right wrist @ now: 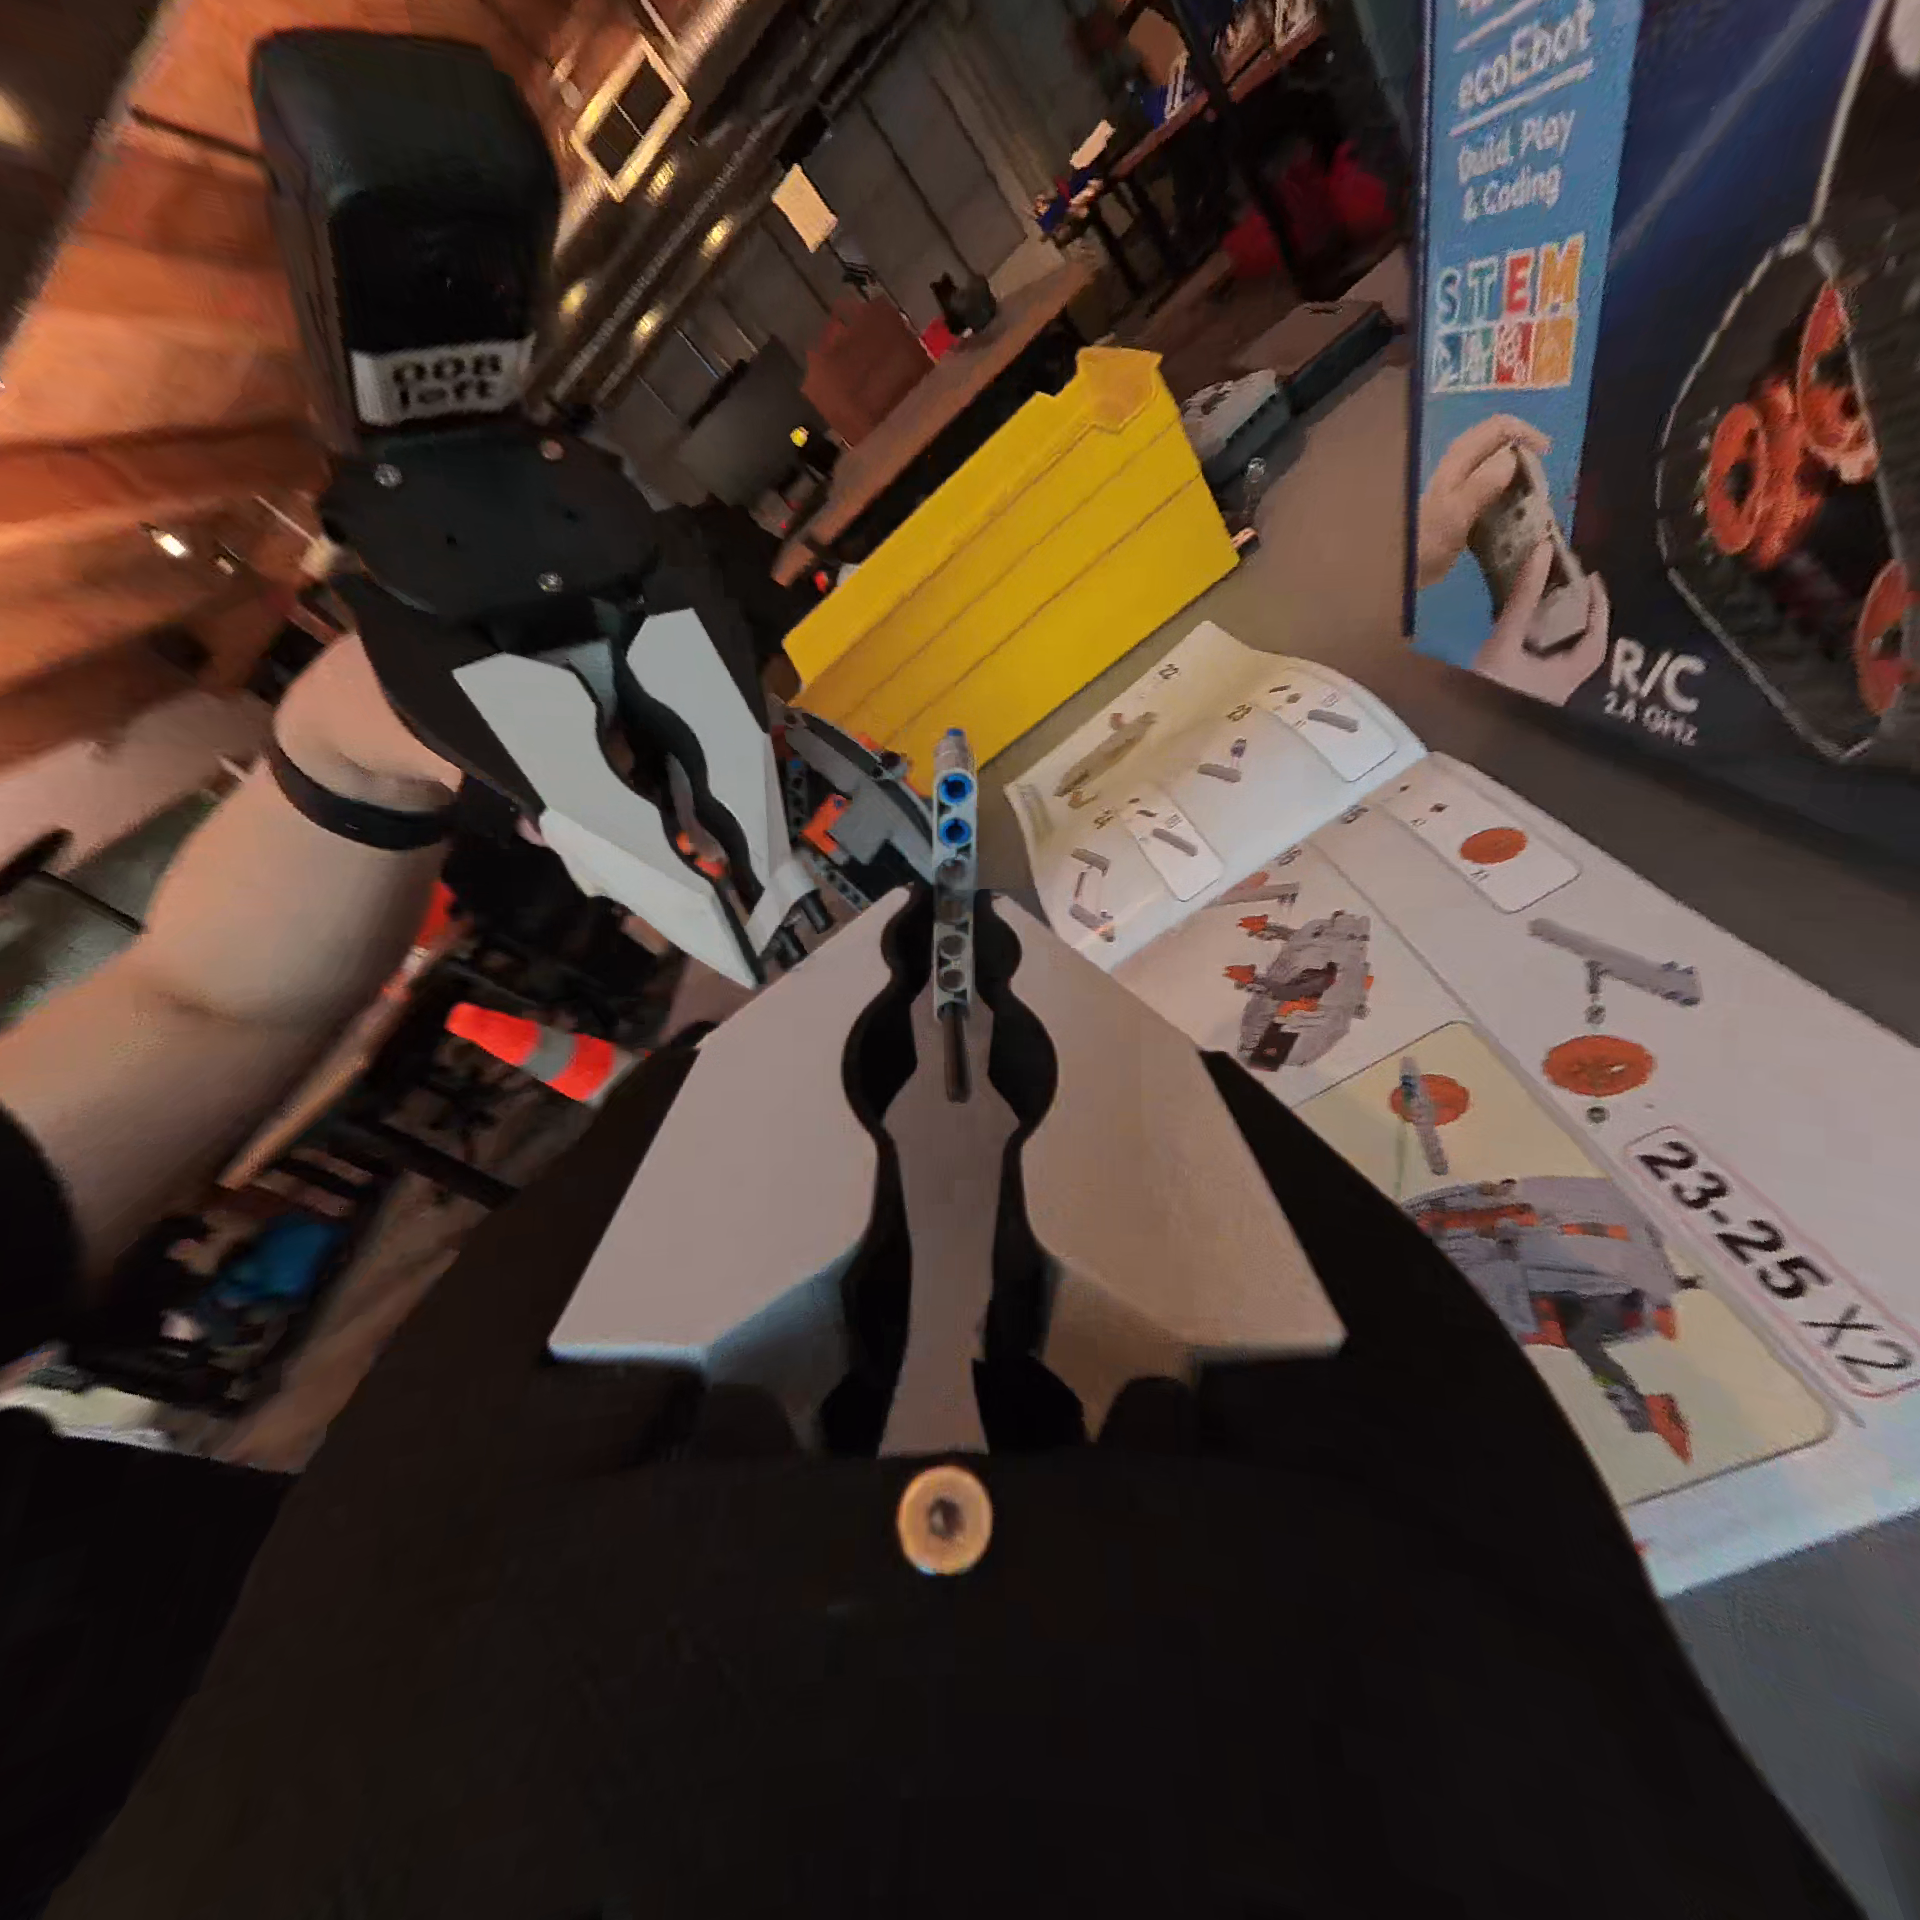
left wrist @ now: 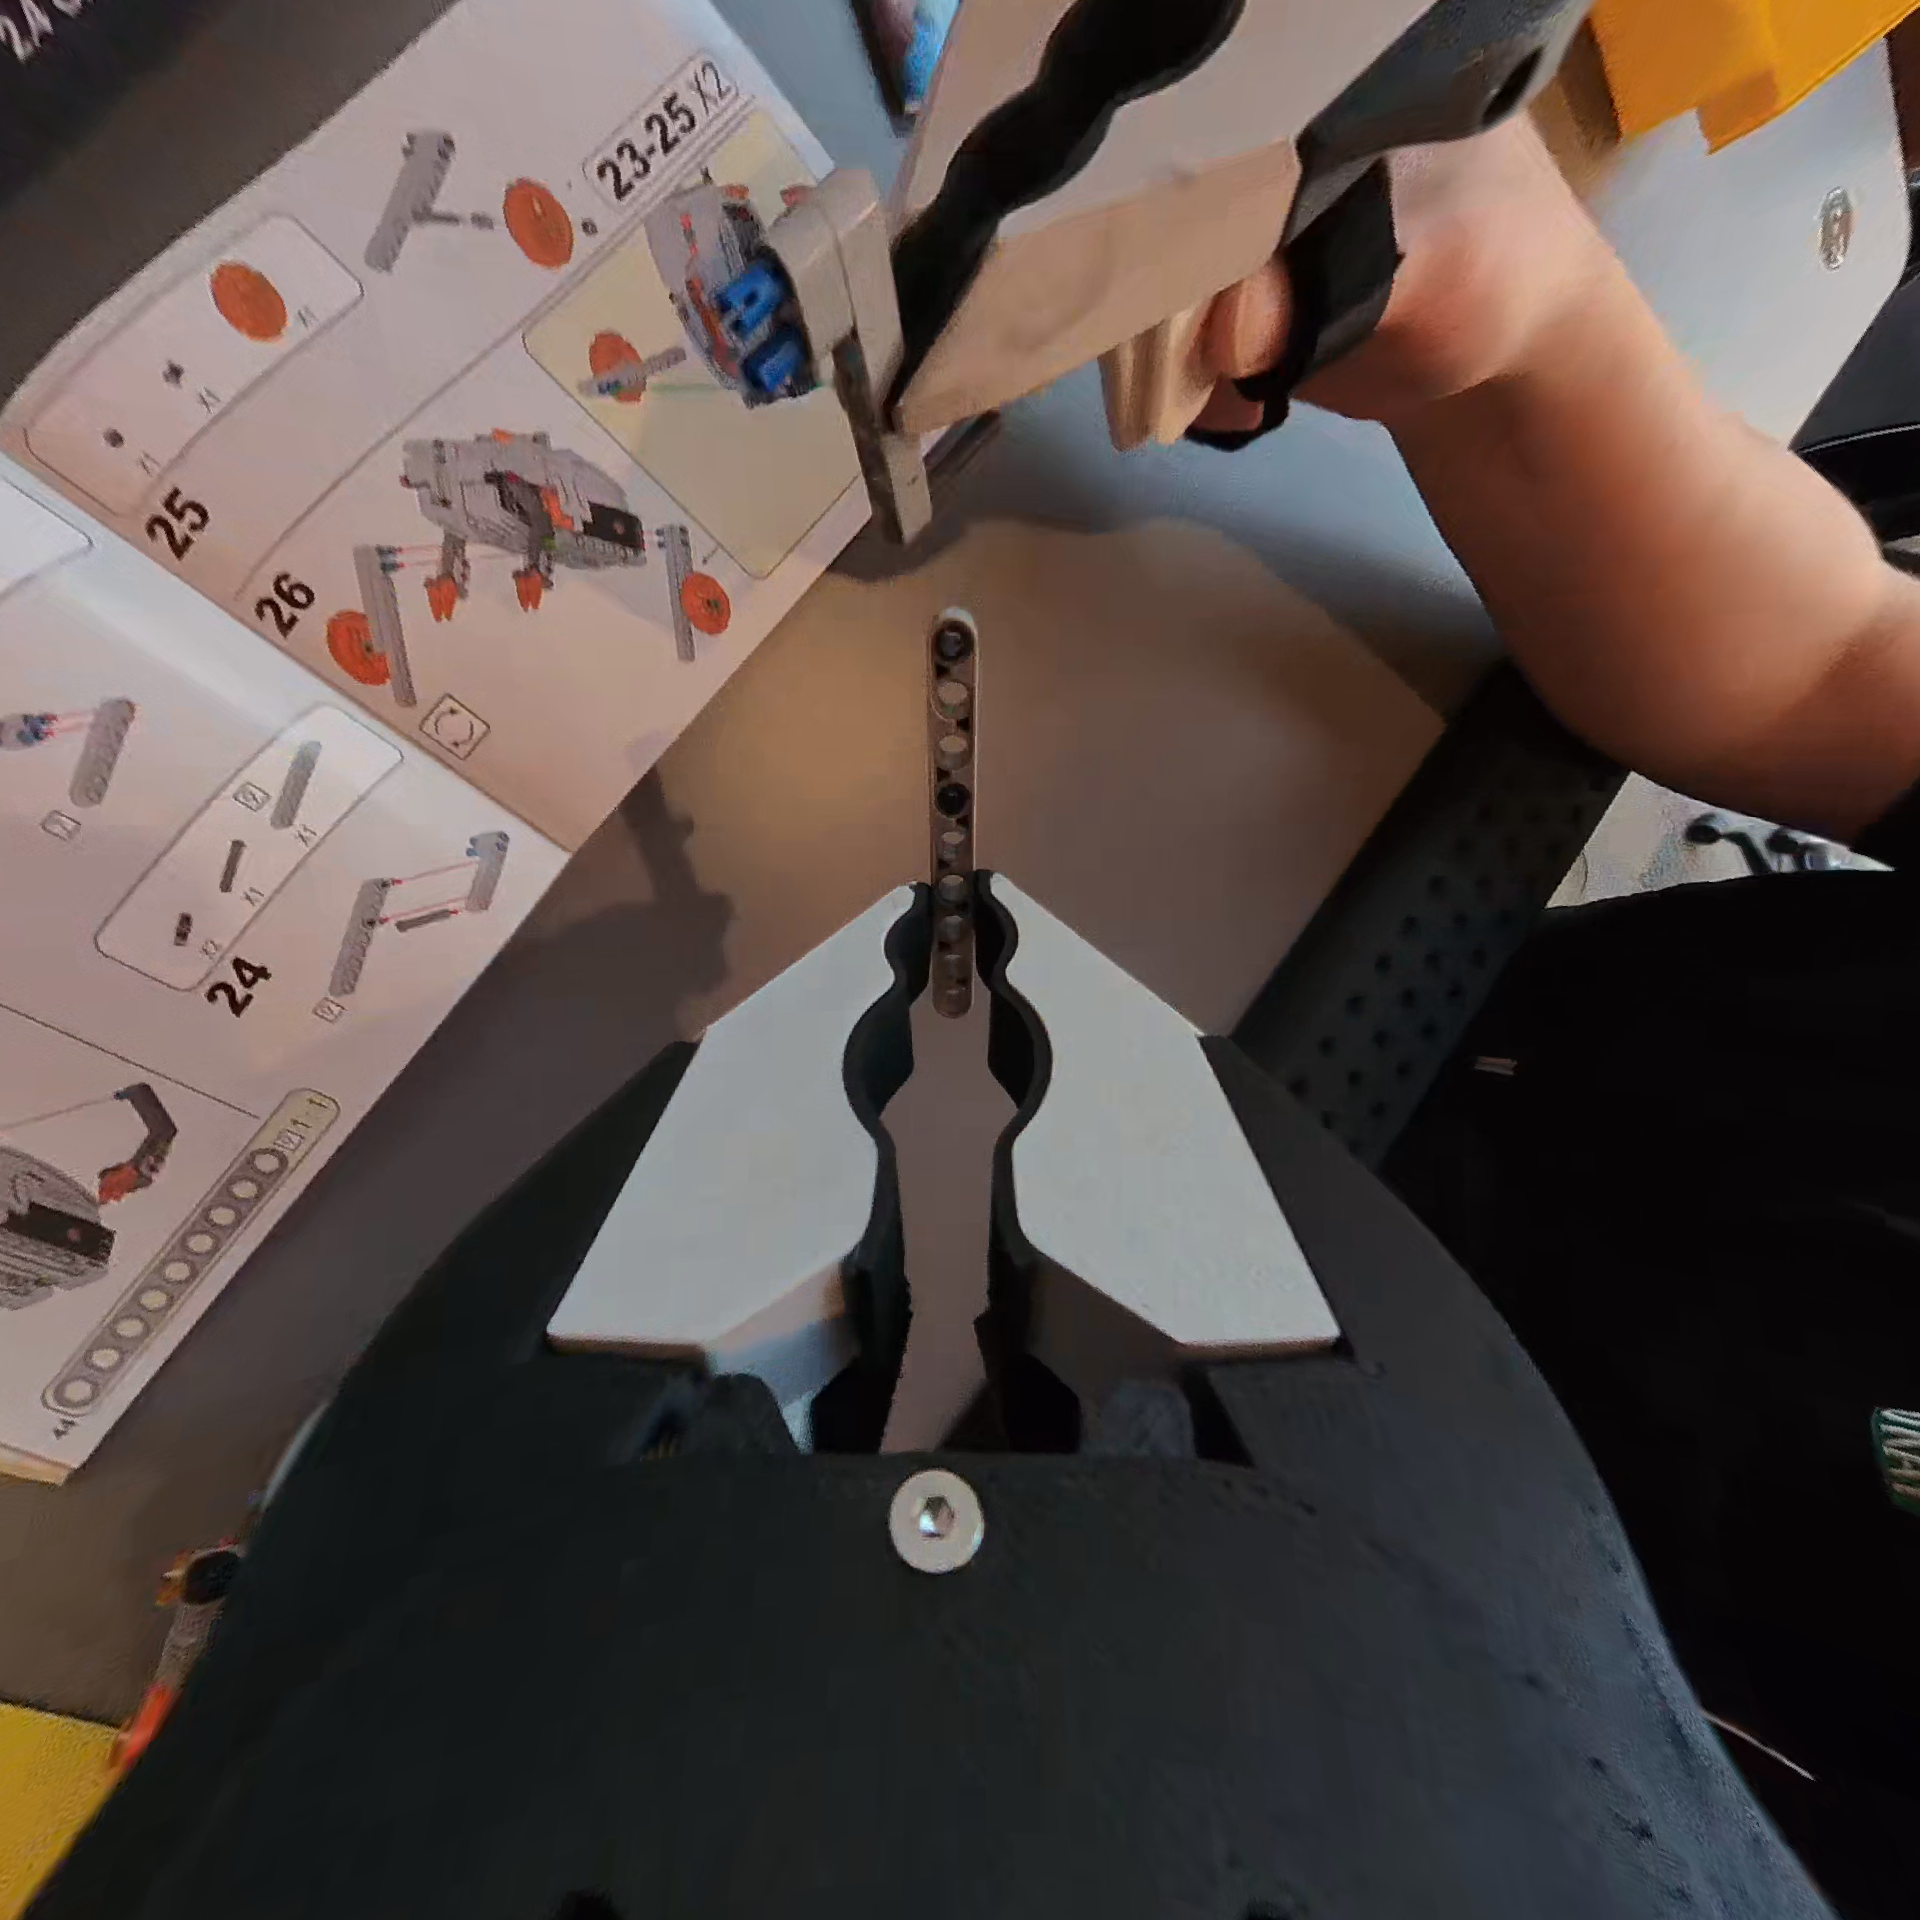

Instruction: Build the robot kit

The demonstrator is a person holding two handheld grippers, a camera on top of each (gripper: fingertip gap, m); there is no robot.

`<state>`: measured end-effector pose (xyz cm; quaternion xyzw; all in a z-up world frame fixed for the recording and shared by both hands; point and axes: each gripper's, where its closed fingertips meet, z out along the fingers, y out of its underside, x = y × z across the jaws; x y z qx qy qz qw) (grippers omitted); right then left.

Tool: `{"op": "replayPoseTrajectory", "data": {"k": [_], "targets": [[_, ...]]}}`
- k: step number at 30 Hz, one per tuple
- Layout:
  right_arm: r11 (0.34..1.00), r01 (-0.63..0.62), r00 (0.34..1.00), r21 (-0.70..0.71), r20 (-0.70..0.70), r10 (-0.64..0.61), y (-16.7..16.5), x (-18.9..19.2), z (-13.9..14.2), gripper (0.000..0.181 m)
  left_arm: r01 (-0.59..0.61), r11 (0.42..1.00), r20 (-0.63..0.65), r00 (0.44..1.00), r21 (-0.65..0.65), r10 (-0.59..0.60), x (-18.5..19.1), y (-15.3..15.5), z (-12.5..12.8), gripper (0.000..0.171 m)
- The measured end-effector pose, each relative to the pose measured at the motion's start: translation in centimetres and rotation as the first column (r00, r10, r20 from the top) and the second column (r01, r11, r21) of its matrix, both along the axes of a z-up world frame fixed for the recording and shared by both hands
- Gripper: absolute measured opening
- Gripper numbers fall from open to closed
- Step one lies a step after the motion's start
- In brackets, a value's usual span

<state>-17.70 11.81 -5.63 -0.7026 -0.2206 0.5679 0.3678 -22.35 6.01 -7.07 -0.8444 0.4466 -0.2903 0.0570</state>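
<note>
Greys, black and white in my claws, yellow and orange beyond

My left gripper (left wrist: 951, 904) was black with white fingers, pinching a pale grey beam (left wrist: 952, 790) dotted with round holes; my right gripper (right wrist: 954, 914) wore the same black and white, its grey beam (right wrist: 953, 831) carrying two blue pins (right wrist: 950, 808); the booklet (right wrist: 1455, 1039) was white with orange wheels; the bin (right wrist: 1039, 561) was yellow; the box (right wrist: 1662, 364) was blue.

The instruction sheet (left wrist: 343, 582) is cut by the left edge of the left wrist view. In the right wrist view the left gripper (right wrist: 727, 904) hides most of the grey model (right wrist: 873, 810), and the room behind is blurred.
</note>
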Motion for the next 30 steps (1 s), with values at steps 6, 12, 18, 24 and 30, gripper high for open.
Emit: {"op": "replayPoseTrajectory", "data": {"k": [6, 12, 18, 24, 30], "targets": [[0.965, 0.016, 0.965, 0.262, 0.248, -0.084, -0.2, -1.4, -1.1, 0.005, -0.039, 0.997, -0.076, 0.997, -0.067, 0.034, -0.8, -0.8, -1.1, 0.006], [0.901, -0.027, 0.904, 0.432, 0.395, -0.163, -0.6, -2.6, -1.6, 0.005, -0.038, 0.994, -0.116, 0.993, -0.101, 0.026, -0.8, -1.2, -1.9, 0.006], [0.882, -0.044, 0.848, 0.469, 0.485, -0.215, -0.4, -3.0, -2.5, 0.005, -0.041, 0.993, -0.123, 0.992, -0.115, 0.026, -0.2, -1.1, -2.2, 0.006], [0.886, 0.005, 0.821, 0.463, 0.504, -0.268, 0.2, -2.3, -2.5, 0.005, -0.058, 0.989, -0.096, 0.994, -0.133, 0.046, 0.6, -0.9, -1.9, 0.006], [0.899, 0.054, 0.812, 0.434, 0.505, -0.292, 0.8, -1.8, -2.7, 0.005, -0.085, 0.985, -0.051, 0.996, -0.148, 0.078, 1.2, -0.5, -1.7, 0.006]]}}
